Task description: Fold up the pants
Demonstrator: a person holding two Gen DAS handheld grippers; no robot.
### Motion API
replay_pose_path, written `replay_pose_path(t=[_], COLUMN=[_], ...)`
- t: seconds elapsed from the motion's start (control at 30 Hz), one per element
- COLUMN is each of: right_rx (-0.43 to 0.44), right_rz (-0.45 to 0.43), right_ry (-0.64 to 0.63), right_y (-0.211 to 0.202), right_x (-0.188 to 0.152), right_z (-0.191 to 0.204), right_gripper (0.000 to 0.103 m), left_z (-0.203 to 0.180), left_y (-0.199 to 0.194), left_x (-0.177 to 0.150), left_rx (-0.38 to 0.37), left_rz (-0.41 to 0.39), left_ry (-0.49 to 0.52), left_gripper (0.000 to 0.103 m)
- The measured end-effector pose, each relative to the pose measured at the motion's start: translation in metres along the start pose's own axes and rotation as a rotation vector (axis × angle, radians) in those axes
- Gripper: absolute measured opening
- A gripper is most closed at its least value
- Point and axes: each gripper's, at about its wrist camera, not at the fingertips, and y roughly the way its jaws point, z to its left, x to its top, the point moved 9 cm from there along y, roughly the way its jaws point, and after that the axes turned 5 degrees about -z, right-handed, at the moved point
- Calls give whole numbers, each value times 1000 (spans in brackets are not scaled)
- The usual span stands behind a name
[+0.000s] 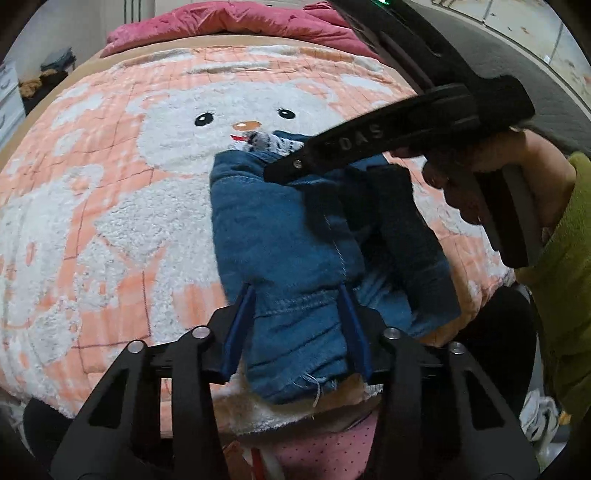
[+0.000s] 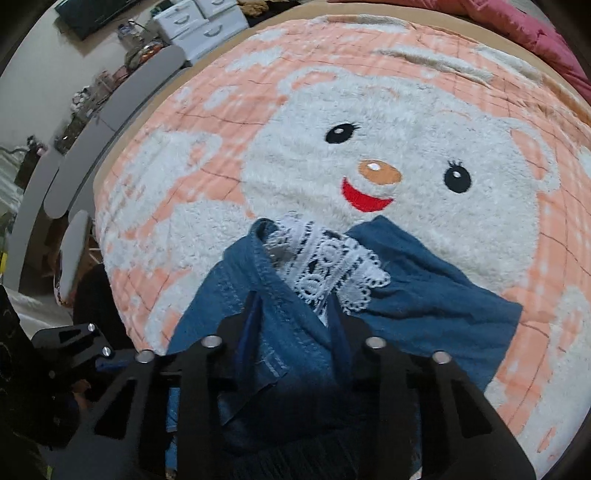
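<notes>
Pinching the denim pants [image 1: 280,236], left tool [image 1: 297,317] grips the hem edge, right tool [image 2: 295,325] the waistband.

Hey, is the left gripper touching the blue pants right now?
Touching. In the left wrist view, the left gripper has the pants hem between its blue fingers, both pressing the denim.

Home bedroom: blanket-covered bed [image 2: 369,110], white drawers [image 2: 199,26].

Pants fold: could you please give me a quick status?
Left gripper and right gripper both closed on denim. Pants bunched on blanket. Nothing in the way.
</notes>
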Motion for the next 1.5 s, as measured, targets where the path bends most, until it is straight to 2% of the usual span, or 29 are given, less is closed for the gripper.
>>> replay_pose_path(t=[0.2,0.37,0.53,0.73,0.8,0.87,0.9,1.0,1.07,1.17,1.27,1.5], right_rx=[-37,-103,-171,-230,-238,-209,-170,-120,-91,-77,-123,-177], right_rz=[-66,-96,-50,-51,-56,-90,-124,-216,-238,-202,-140,-157], right_ry=[-17,-82,-105,-109,-115,-91,-56,-32,-49,-90,-115,-122], right_y=[-13,-21,1,13,13,1,-12,-52,-69,-71,-56,-34], right_x=[2,11,8,7,6,8,9,4,-7,-32,-56,-69], right_z=[-2,5,-5,-9,-7,-5,-4,5,15,25,18,11], right_gripper=[7,4,4,4,6,15,22,28,31,36,36,36], left_z=[-3,-3,-3,-3,-4,-3,-2,-2,0,2,4,1], left_y=[1,1,1,3,3,4,4,4,3,5,4,7], left_x=[-6,-6,-7,-12,-14,-17,-17,-18,-17,-18,-16,-18], left_rx=[12,9,7,15,15,8,3,-5,-7,-8,-8,9], left_rz=[0,1,5,10,10,12,11,10,10,10,10,9], left_ry=[24,15,10,13,16,7,2,-6,-6,-10,-8,8], left_gripper=[37,37,37,37,37,39,39,40,40,41,42,43])
